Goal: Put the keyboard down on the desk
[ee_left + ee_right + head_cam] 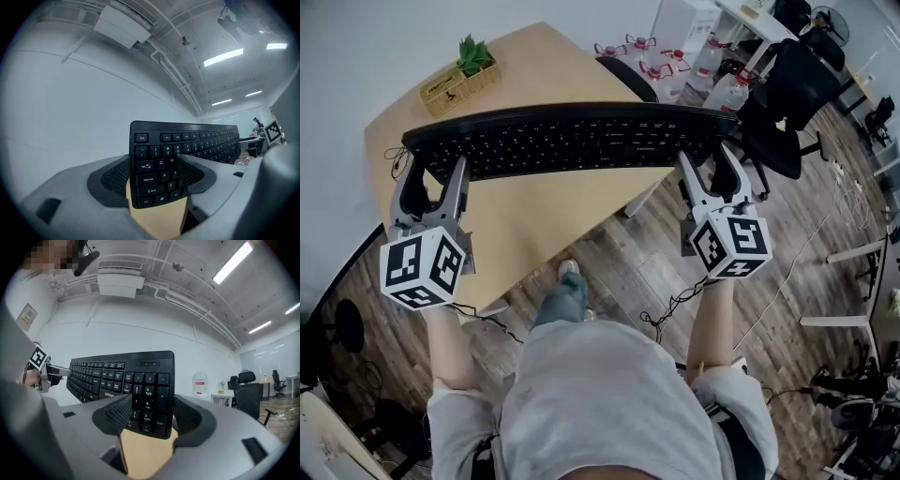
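Nearest me, my left tool (436, 183) clamps the Esc end of the keyboard (572, 141) and my right tool (708, 178) clamps its number-pad end. I hold the keyboard aloft over the near edge of the tabletop (544, 75), with its right end past that edge. Farther off, a potted plant (461, 75) stands near the tabletop's far corner.

The left hand-held gripper (439, 180) is closed on the left end of the keyboard (567, 141). The right hand-held gripper (707, 169) is closed on the right end of the keyboard. Each end sits between the two jaws. The bare left forearm (445, 342) and right forearm (712, 323) reach forward toward the keyboard, well apart and about parallel.
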The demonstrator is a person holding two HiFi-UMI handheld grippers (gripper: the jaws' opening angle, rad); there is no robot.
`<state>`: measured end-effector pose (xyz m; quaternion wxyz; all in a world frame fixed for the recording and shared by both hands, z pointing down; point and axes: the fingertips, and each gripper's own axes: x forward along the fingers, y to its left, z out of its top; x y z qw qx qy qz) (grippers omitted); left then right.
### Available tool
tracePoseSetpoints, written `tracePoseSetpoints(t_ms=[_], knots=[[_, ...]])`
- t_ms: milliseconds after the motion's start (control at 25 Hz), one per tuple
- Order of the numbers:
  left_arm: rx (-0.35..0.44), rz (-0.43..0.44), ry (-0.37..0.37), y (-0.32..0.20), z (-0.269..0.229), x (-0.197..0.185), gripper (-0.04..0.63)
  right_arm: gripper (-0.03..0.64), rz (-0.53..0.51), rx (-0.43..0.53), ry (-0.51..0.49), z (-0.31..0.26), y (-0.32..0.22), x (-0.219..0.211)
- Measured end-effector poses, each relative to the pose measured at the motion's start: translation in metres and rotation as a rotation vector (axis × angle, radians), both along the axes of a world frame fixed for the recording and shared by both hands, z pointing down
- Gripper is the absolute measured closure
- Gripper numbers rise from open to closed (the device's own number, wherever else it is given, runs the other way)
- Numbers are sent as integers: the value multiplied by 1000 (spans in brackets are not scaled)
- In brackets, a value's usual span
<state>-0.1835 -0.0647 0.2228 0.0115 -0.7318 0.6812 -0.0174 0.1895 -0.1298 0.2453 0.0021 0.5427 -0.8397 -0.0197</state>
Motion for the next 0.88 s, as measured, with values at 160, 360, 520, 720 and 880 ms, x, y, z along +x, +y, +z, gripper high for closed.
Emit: tracePoseSetpoints(t_ms=[160, 360, 520, 720, 880], knots=[[-10, 12, 1, -41, 7, -6, 302, 354, 14, -11, 4, 6, -36, -5], [-42, 31, 19, -136, 26, -30, 302, 354, 36, -39, 26, 20, -124, -28], [-56, 31, 16, -151, 23, -33, 302, 354, 37, -57, 27, 18, -139, -31], [-91, 35, 10, -184, 38, -43, 302, 354, 46, -105, 25, 37, -169, -40], [-153, 38, 16, -213, 59, -51, 302, 354, 50, -159, 30, 59, -195, -49]])
